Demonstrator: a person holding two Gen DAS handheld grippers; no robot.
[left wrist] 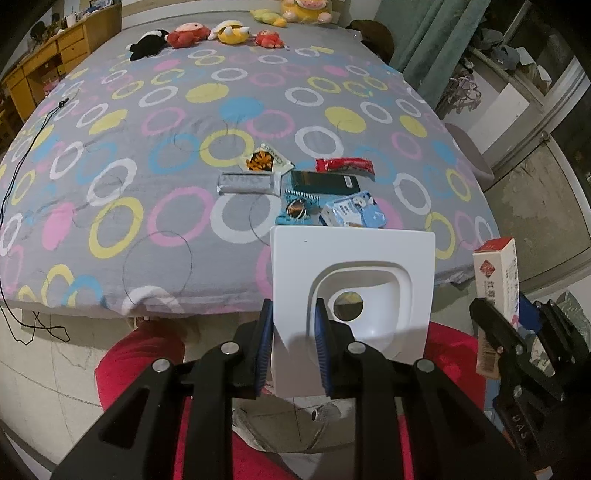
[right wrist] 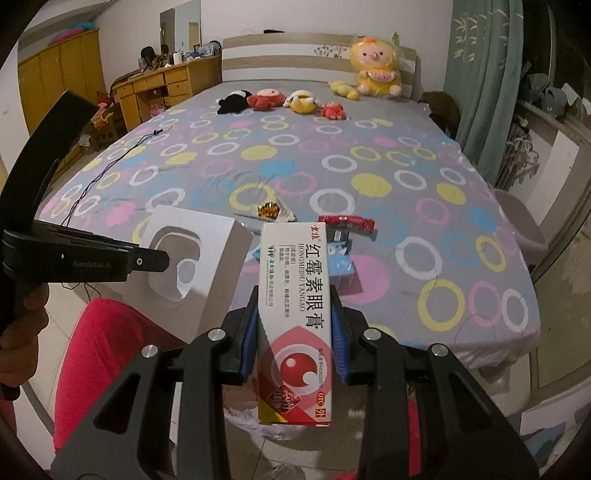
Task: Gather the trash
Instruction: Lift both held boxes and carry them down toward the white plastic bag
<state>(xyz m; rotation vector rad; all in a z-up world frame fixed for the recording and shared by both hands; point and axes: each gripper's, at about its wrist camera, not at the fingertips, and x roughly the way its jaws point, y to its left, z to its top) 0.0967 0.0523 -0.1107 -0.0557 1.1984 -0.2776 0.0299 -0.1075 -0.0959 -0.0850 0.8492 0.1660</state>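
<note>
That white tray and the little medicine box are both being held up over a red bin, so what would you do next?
Probably open both tools and drop them. The left tool grips the white tray and the right tool the medicine box, both above the red bin, while more wrappers wait on the bed.

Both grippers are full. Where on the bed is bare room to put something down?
Bare bedspread lies left of the silver wrapper, out to the black cord, and between the wrappers and the plush toys. Crowded: the wrapper cluster behind the white tray.
</note>
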